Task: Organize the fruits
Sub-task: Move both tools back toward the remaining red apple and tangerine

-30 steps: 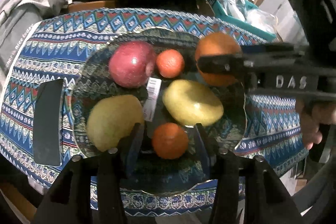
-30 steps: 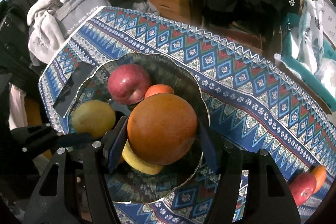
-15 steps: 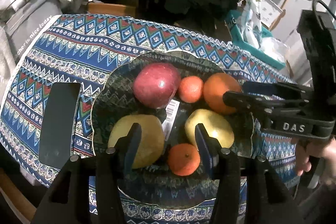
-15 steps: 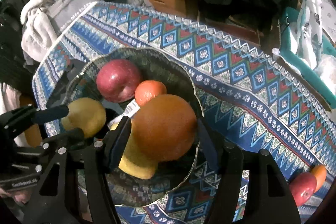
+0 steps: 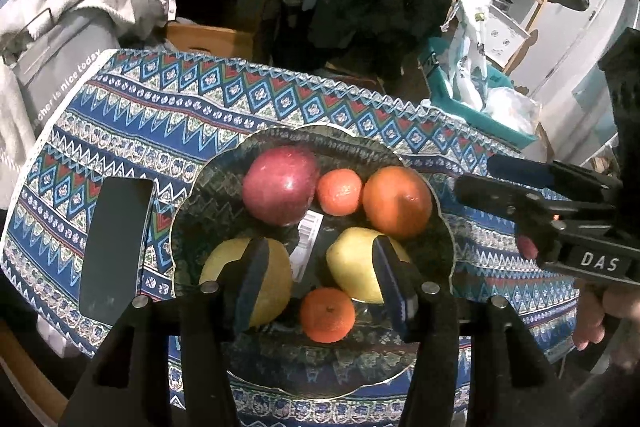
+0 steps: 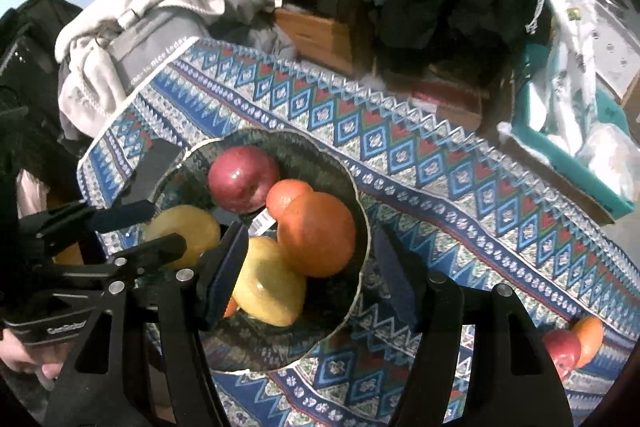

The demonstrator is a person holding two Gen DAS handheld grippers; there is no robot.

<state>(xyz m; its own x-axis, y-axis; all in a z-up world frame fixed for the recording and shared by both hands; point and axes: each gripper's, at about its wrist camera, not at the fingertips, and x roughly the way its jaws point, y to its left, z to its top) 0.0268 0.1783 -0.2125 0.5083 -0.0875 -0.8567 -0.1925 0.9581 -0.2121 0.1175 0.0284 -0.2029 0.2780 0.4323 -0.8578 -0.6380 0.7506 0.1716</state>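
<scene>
A dark patterned plate (image 5: 212,195) holds a red apple (image 5: 280,185), a small mandarin (image 5: 339,191), a large orange (image 5: 397,201), two yellow fruits (image 5: 356,267) and a second mandarin (image 5: 327,314). My left gripper (image 5: 322,285) hovers over the plate's near side. Its jaws are opening, and the front mandarin lies free below them. My right gripper (image 6: 310,271) hangs open above the large orange (image 6: 318,233), with a gap at its right finger (image 6: 396,279). The orange rests on the plate (image 6: 260,343) against a yellow fruit (image 6: 268,283).
A black phone (image 5: 116,247) lies on the patterned tablecloth left of the plate. A red apple (image 6: 562,349) and an orange fruit (image 6: 590,335) sit on the cloth at the right. A grey bag with a towel (image 5: 60,39) and a teal bin (image 5: 480,107) stand beyond the table.
Both grippers have risen away from the plate. The large orange no longer sits between the right fingers and lies on the plate. The left jaws have widened away from the front mandarin.
</scene>
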